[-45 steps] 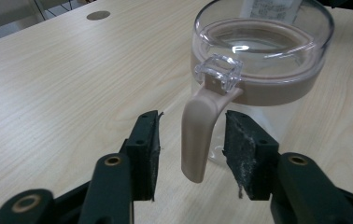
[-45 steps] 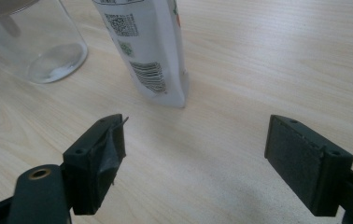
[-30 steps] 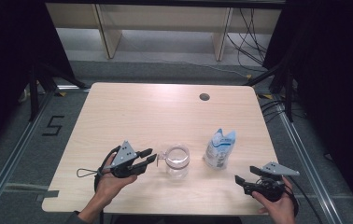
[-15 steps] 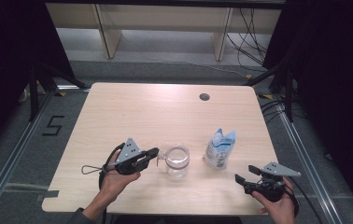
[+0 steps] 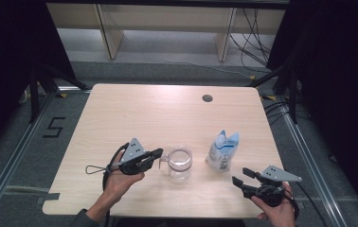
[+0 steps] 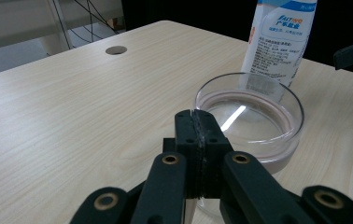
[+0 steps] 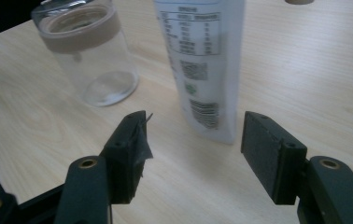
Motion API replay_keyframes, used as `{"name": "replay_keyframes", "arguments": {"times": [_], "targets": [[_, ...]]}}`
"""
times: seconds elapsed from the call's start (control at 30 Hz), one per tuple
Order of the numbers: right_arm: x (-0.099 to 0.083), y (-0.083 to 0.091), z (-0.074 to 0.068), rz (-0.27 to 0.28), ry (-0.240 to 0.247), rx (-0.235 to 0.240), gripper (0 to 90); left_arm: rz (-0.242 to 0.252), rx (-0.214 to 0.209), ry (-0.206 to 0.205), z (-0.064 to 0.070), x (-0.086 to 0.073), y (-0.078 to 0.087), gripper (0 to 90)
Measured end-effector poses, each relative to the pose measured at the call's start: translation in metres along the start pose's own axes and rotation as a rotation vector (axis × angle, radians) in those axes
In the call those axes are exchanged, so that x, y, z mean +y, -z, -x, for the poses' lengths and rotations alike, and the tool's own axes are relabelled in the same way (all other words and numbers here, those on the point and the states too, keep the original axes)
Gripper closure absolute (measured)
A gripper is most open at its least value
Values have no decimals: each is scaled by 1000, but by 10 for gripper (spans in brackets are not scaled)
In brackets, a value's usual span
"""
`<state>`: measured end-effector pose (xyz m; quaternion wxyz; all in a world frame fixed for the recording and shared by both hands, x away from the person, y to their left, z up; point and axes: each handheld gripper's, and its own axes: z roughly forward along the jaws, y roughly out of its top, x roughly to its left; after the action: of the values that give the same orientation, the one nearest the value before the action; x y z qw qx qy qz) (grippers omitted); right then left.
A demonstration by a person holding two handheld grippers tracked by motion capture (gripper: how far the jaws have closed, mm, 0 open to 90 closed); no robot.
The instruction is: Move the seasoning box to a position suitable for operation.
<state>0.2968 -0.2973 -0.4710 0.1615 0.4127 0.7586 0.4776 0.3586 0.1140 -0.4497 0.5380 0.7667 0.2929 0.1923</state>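
A clear glass cup (image 5: 179, 161) with a small handle on its left side stands near the table's front middle. My left gripper (image 5: 157, 154) is at that handle. In the left gripper view my left gripper (image 6: 198, 135) has its jaws pressed together at the rim of the glass cup (image 6: 258, 116), with a thin glassy sliver between the pads. A white and blue pouch (image 5: 223, 150) stands upright right of the cup. My right gripper (image 5: 241, 176) sits open near the front right edge. In the right gripper view my right gripper (image 7: 193, 140) points at the pouch (image 7: 202, 65), a short way off.
The wooden table (image 5: 134, 113) has a round cable hole (image 5: 207, 98) at its back right. Beyond it are a shelf frame (image 5: 167, 28) and cables on the floor. A black cable loop (image 5: 96, 169) trails left of my left hand.
My left gripper has moved right to the cup's handle and its jaws have gone from open to shut. The right gripper has stayed put.
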Motion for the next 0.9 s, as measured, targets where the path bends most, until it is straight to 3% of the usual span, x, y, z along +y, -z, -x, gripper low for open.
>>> {"name": "replay_keyframes", "arguments": {"times": [0.1,0.13,0.17,0.27,0.37,0.43,0.47,0.5,0.73,0.77,0.9], "targets": [[1,-3,-7,-7,26,16,428,-10,6,-3,0,0,0,887],[1,-4,-12,-18,-10,24,429,-9,6,-3,0,0,0,887],[2,-6,-10,-9,39,31,429,-11,6,-5,0,0,0,887],[1,-8,-14,-21,9,36,430,-12,2,-9,1,0,-1,887],[2,-11,-13,-13,57,36,435,-14,0,-7,2,0,-2,886],[3,-12,-20,-24,32,53,435,-16,1,-11,2,0,-2,886],[3,-14,-19,-8,68,54,435,-17,-1,-10,2,0,-2,886],[3,-15,-20,-11,53,63,435,-17,0,-9,2,0,-2,886],[2,-15,-17,-19,82,55,435,-23,-5,-6,2,0,-5,886],[1,-14,-19,-29,54,61,435,-23,-5,-5,2,0,-5,886],[1,-14,-17,-15,66,67,435,-21,0,-6,2,0,-5,885]]}}
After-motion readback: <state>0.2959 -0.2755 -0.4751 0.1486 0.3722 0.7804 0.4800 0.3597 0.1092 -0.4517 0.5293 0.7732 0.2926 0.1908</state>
